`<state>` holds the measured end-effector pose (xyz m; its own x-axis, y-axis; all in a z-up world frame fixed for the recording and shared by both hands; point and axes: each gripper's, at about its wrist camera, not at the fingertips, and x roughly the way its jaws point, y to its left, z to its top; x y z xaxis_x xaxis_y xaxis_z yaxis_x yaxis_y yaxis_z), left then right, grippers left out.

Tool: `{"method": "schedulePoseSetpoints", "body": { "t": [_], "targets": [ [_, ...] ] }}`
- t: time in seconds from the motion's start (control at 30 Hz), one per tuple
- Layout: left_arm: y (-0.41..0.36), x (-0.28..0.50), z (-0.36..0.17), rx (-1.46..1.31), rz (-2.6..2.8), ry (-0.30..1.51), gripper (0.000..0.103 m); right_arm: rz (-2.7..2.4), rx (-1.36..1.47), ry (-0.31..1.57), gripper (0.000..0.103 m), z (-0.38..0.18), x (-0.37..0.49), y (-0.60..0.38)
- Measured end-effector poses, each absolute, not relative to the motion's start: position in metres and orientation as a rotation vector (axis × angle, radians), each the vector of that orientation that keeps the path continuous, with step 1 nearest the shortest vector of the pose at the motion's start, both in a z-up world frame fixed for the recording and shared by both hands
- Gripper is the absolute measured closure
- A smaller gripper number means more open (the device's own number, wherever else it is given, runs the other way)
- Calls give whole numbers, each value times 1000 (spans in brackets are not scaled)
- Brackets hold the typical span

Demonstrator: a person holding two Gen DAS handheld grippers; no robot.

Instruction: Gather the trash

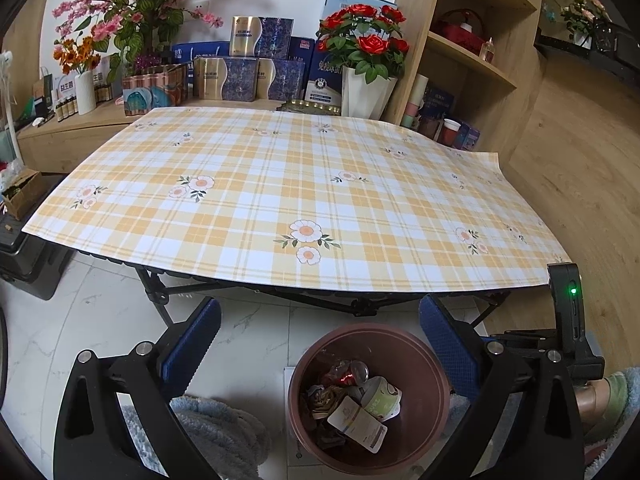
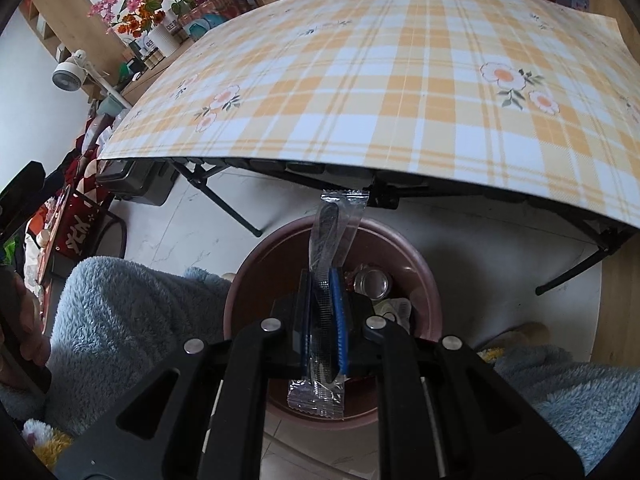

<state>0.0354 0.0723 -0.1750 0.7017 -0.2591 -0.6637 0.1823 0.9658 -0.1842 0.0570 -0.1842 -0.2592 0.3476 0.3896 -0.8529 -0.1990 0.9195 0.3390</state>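
A brown round bin [image 1: 432, 396] stands on the floor below the table's near edge and holds crumpled wrappers, a paper cup [image 1: 382, 396] and a can. My left gripper [image 1: 320, 320] is open and empty, with the bin between and below its blue pads. In the right wrist view, my right gripper [image 2: 324, 280] is shut on a clear plastic wrapper [image 2: 336, 224] with a dark strip inside. It holds the wrapper upright directly above the bin [image 2: 256, 276].
A folding table with a yellow plaid flowered cloth [image 1: 280, 184] fills the middle; it also shows in the right wrist view [image 2: 400, 80]. Flower vases [image 1: 366, 92] and boxes line the wooden shelf behind. The person's fluffy blue sleeves [image 2: 120, 320] are near the bin. The floor is white tile.
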Motion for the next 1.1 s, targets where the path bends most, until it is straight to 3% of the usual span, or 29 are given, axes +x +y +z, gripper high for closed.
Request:
{"method": "schedulePoseSetpoints", "body": {
  "t": [0.17,0.23,0.3,0.37,0.43,0.57,0.67,1.1],
  "targets": [
    [67,36,-179,-96,-252,767,6,403,193,1182,87,-265,57,-183],
    [66,36,-181,-92,-251,772,6,407,199,1187,75,-267,56,-182],
    [65,37,-181,-89,-253,773,6,408,196,1178,69,-265,55,-182],
    [63,37,-181,-83,-254,775,6,399,183,1165,57,-261,55,-183],
    [62,36,-180,-74,-250,771,6,374,166,1147,31,-254,54,-183],
    [58,36,-175,-43,-235,748,6,345,127,1074,10,-230,54,-185],
    [56,40,-166,-27,-230,726,6,322,93,997,6,-204,56,-191],
    [38,69,-72,35,-222,551,6,163,27,740,6,-89,73,-238]
  ]
}}
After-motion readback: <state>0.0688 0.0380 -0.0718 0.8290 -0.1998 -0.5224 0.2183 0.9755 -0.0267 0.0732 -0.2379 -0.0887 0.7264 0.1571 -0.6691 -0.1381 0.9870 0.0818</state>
